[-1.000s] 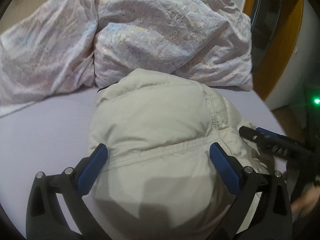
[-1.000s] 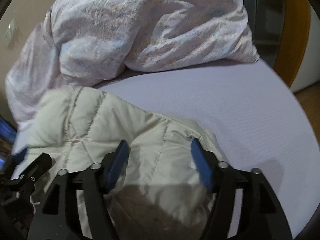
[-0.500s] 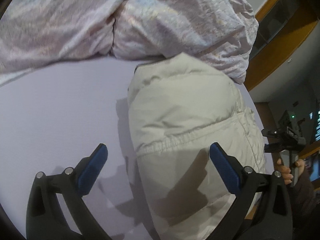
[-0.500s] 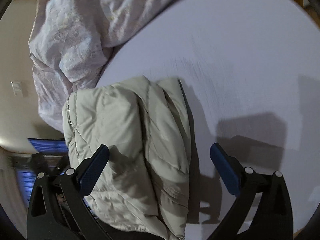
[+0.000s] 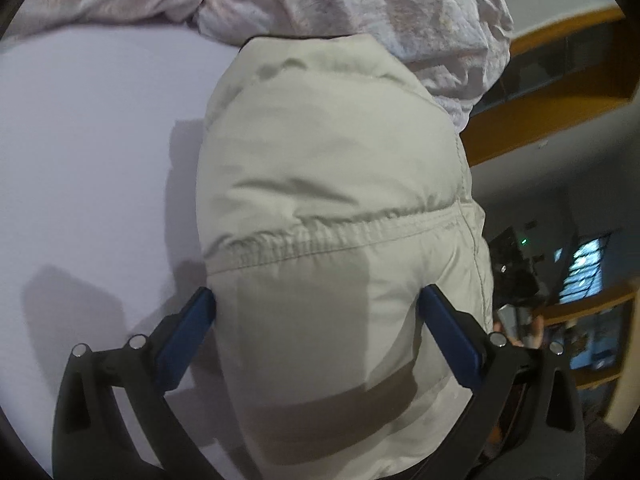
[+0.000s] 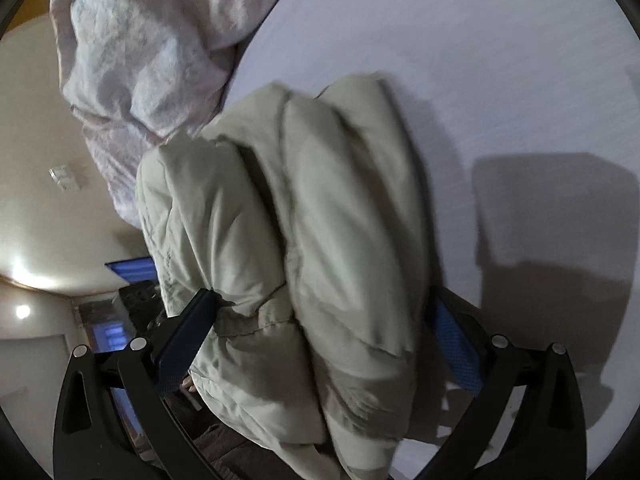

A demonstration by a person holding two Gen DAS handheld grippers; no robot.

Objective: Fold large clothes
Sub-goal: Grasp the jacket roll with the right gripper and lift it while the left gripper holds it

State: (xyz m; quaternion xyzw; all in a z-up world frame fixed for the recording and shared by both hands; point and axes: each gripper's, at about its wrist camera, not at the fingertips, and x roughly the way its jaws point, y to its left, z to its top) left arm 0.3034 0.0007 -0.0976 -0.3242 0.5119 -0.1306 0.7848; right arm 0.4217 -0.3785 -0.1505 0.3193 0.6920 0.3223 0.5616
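Note:
A beige puffer jacket [image 5: 328,152] lies folded into a thick bundle on the lavender bed sheet [image 5: 92,140]. My left gripper [image 5: 316,292] is open wide and straddles the near end of the bundle, one blue pad on each side. In the right wrist view the same jacket [image 6: 344,184] shows its stacked folds edge-on. My right gripper [image 6: 320,296] is open to full width around that end, with the jacket between its fingers. Whether the pads press on the fabric I cannot tell.
A crumpled pale pink duvet [image 5: 360,4] is heaped at the far side of the bed, touching the jacket's far end. A wooden frame [image 5: 540,120] and a lit screen [image 5: 584,268] lie beyond the bed's edge. Bare sheet [image 6: 500,60] spreads beside the jacket.
Both grippers have sunk and rolled, closing in on the jacket bundle, which now sits between the fingers of each. The right jaws stand wider than a second ago.

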